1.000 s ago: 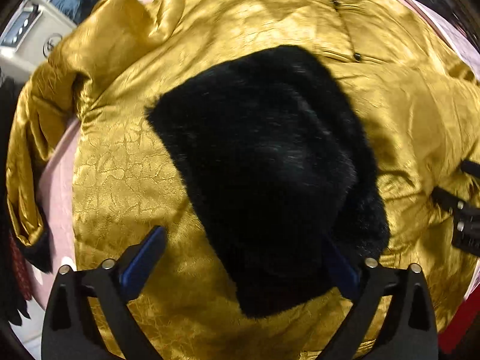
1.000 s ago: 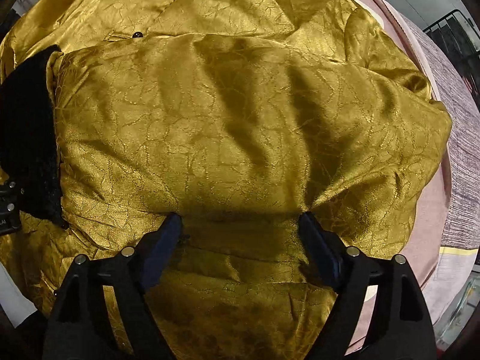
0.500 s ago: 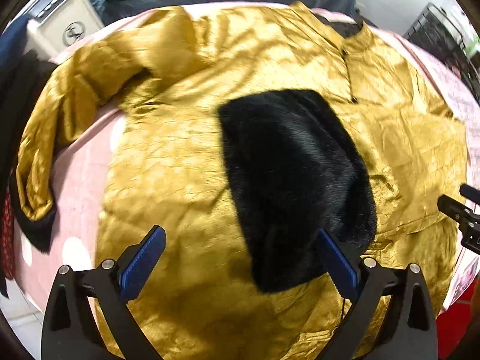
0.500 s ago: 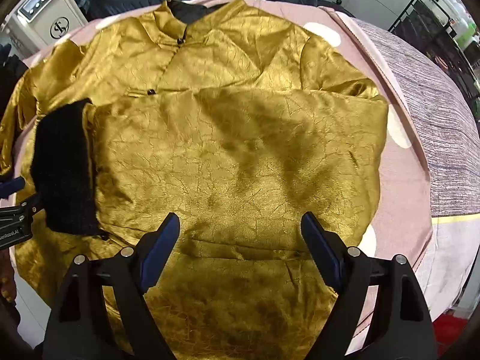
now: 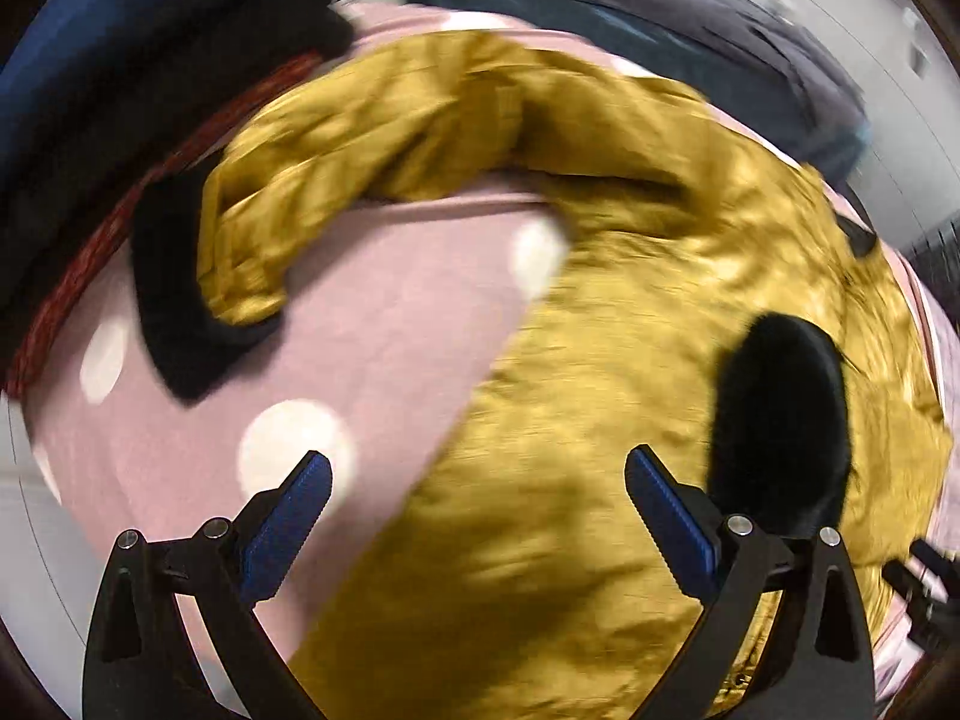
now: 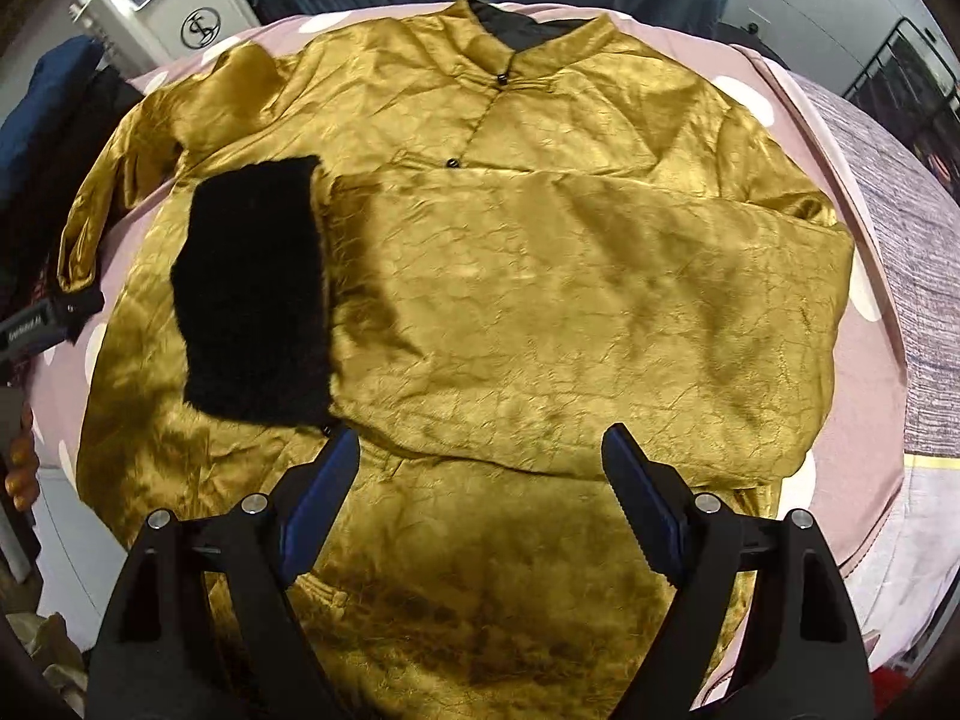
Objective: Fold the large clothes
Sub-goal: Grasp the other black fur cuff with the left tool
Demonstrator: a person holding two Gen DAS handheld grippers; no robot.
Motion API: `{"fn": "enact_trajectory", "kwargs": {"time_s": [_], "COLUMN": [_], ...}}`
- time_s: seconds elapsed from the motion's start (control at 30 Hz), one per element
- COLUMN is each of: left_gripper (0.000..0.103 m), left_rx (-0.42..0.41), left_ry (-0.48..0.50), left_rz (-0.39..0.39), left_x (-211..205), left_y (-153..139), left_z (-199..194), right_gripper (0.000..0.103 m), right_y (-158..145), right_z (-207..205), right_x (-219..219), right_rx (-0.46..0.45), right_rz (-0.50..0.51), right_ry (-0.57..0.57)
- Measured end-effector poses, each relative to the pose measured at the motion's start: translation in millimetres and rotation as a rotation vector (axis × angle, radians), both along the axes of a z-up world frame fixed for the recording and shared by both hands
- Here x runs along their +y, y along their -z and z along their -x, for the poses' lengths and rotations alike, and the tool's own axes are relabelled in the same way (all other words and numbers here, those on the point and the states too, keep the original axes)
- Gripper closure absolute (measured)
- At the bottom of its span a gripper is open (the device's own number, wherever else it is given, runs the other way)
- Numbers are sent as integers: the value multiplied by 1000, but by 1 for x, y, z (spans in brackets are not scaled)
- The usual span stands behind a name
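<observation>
A: What has changed on your left side?

B: My left gripper has swung away from the black fur cuff it hung over a second ago. That cuff now sits off to the right of it, and the pink spotted cover fills the space under its wide, empty jaws. My right gripper is further above the gold jacket than before, so more of the garment shows; its jaws are wide too, with nothing between them.

A: Where is the jacket?

B: Spread face up on the pink cover, collar away from me. One sleeve is folded across the chest, its fur cuff lying on the body.

A: What does each view add?

B: The left view, though blurred, shows the other sleeve curling out over the cover, ending in a second black cuff. The right view shows the collar and black buttons, sharp.

A: Anything around?

B: Left to right in the right view: dark clothes at the cover's edge, a white appliance beyond, grey striped fabric on the far right. The folded sleeve covers the middle of the chest.
</observation>
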State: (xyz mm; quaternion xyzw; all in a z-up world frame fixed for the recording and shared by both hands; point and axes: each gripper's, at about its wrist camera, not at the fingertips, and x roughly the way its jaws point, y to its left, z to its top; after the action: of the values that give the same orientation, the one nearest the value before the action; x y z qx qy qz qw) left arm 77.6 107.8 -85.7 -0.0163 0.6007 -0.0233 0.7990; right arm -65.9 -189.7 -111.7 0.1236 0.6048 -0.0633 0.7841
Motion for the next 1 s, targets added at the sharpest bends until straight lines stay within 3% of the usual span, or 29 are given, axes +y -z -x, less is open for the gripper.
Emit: {"fn": "enact_trajectory", "kwargs": {"time_s": [0.23,0.43,0.63,0.67,0.7,0.73,0.77,0.8,0.9,1.0], "left_gripper": [7,7,12,22,38,46,65,77,87,89], "left_rx": [-5,-41,28,45,67,77,53,38,-62,-256], "left_ry": [-156,-265,-405,-399,-390,-379,-365,-347,-320,-325], "left_rz": [-26,-50,115,130,145,160,156,154,130,94], "left_x": [73,128,178,178,179,179,178,177,179,196], "left_y": [8,8,39,45,50,51,47,41,4,-66], "left_z": [2,-26,-63,-68,-73,-78,-81,-83,-79,-58], "right_gripper": [21,21,21,21,21,21,21,21,21,21], "right_y": [2,-1,-5,-4,-4,-5,-5,-6,-11,-16], "right_z": [6,12,20,22,23,25,26,27,30,30], "right_x": [13,18,23,23,23,22,22,21,21,19], "right_rx": [26,21,31,41,46,48,48,44,23,4], "right_rz": [46,50,85,90,86,80,79,78,81,94], "right_ry": [-25,-16,-9,-2,2,10,16,21,36,51]}}
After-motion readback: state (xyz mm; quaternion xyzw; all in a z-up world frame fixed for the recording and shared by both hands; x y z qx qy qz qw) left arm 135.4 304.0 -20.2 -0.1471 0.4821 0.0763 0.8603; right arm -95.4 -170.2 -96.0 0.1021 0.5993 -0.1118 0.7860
